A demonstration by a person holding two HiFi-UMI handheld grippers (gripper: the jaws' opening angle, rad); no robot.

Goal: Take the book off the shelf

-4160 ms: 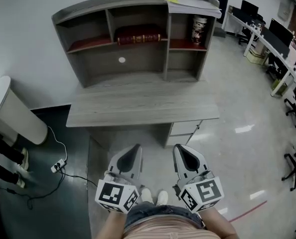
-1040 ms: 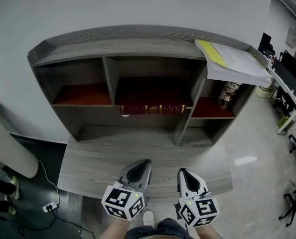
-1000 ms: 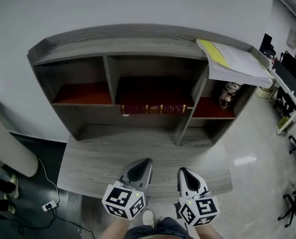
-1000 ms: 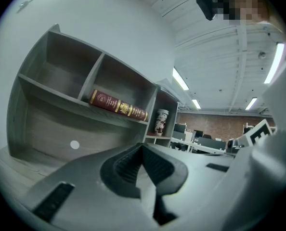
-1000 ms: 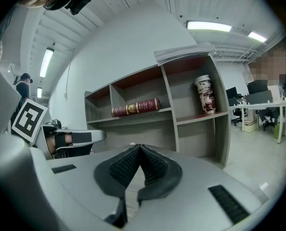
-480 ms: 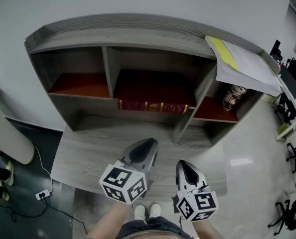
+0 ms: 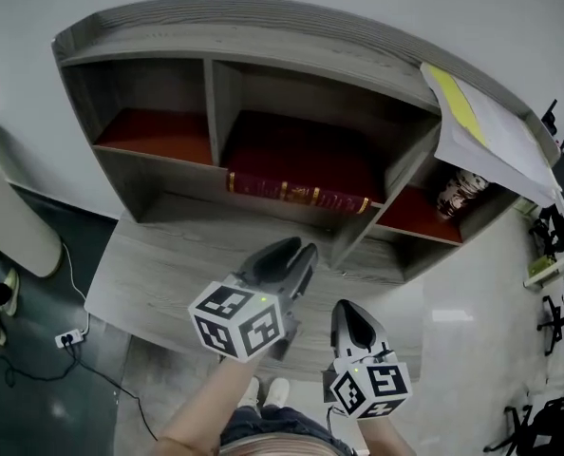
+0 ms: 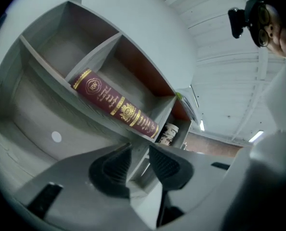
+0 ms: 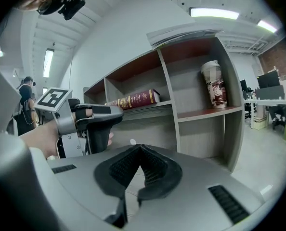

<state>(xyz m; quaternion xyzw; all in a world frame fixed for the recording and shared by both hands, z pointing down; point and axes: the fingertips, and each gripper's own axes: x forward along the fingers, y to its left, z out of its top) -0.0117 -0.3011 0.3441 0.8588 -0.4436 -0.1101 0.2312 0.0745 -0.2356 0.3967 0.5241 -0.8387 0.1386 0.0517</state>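
Note:
A dark red book [image 7: 299,194] with gold bands lies flat in the middle compartment of the grey shelf unit [image 7: 216,93], spine outward. It also shows in the left gripper view [image 8: 115,104] and the right gripper view [image 9: 132,100]. My left gripper [image 7: 293,253] is raised over the desk, pointing at the book from a short way off. Its jaws are opening, with nothing between them [image 8: 139,150]. My right gripper [image 7: 347,313] hangs lower and nearer to me, shut and empty [image 9: 139,148].
The shelf unit stands on a grey desk [image 7: 159,283]. A stack of papers [image 7: 491,131] overhangs its top right corner. A patterned can [image 7: 462,193] stands in the right compartment. A white bin [image 7: 7,207] and a power strip [image 7: 65,337] are on the left.
My left gripper has risen and moved forward toward the shelf, and its jaws have parted. The head view has drawn closer to the shelf. The right gripper has hardly moved.

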